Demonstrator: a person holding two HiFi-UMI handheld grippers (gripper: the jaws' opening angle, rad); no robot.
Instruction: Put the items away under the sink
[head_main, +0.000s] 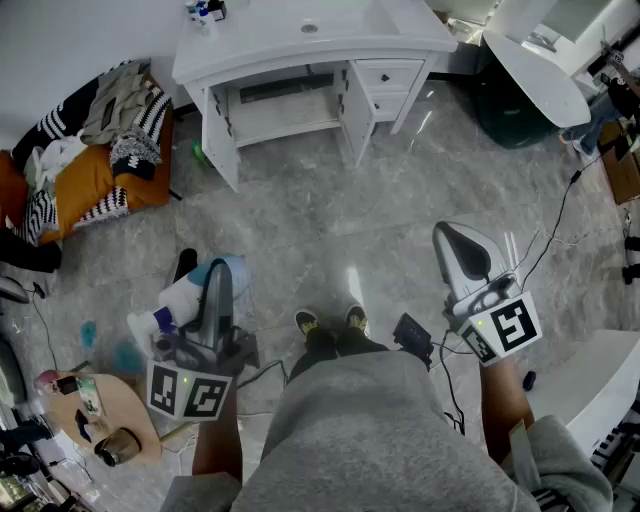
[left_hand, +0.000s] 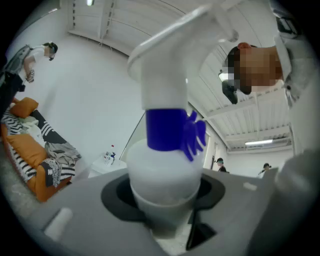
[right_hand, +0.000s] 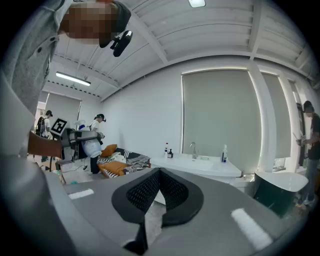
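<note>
Grey marbled floor (head_main: 300, 250) is running up to the white sink cabinet (head_main: 300, 45), its two doors standing open. I'm holding the left gripper (head_main: 215, 278) over the floor, jaws pinching the white plastic spray bottle with blue collar and trigger (left_hand: 162, 165), well apart from the cabinet. Right gripper (head_main: 460, 250) is hovering beside my feet, jaws pressed together, nothing between them.

Sink cabinet (head_main: 270, 40) stands ahead; sofa (head_main: 95, 175) lies left of it
</note>
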